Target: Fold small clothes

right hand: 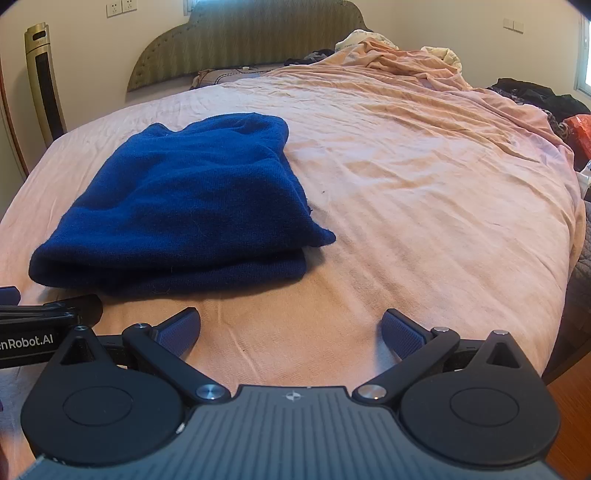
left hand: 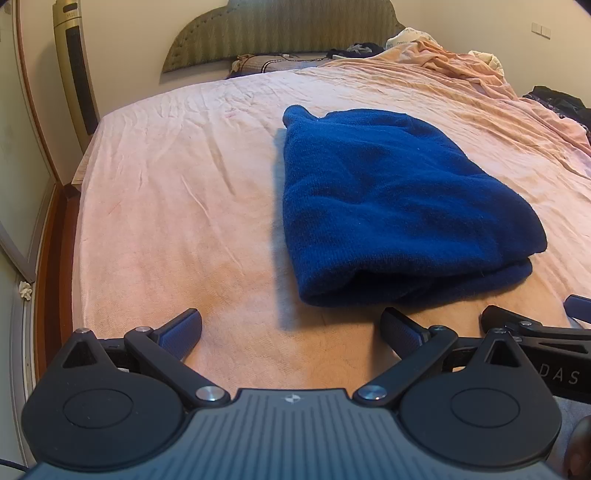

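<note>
In the left wrist view, the left tool [left hand: 291,334] is seen released, its two blue-padded fingers spread wide and nothing held between them. It is kept low over the pink bed sheet [left hand: 166,206]. The folded blue sweater [left hand: 388,206] lies on the bed just ahead and to the right of this tool, with its long axis running away toward the headboard [left hand: 280,33]. Its thick folded edge is turned to the tool and is not touched. At the right border a part of the right tool [left hand: 535,328] is visible.

In the right wrist view, the right tool [right hand: 291,332] is also released and empty, held level above the sheet. Here the sweater [right hand: 192,199] lies ahead and to the left, its loose corner nearest. Both tools seem about equally near, so the sweater lies between them.
</note>
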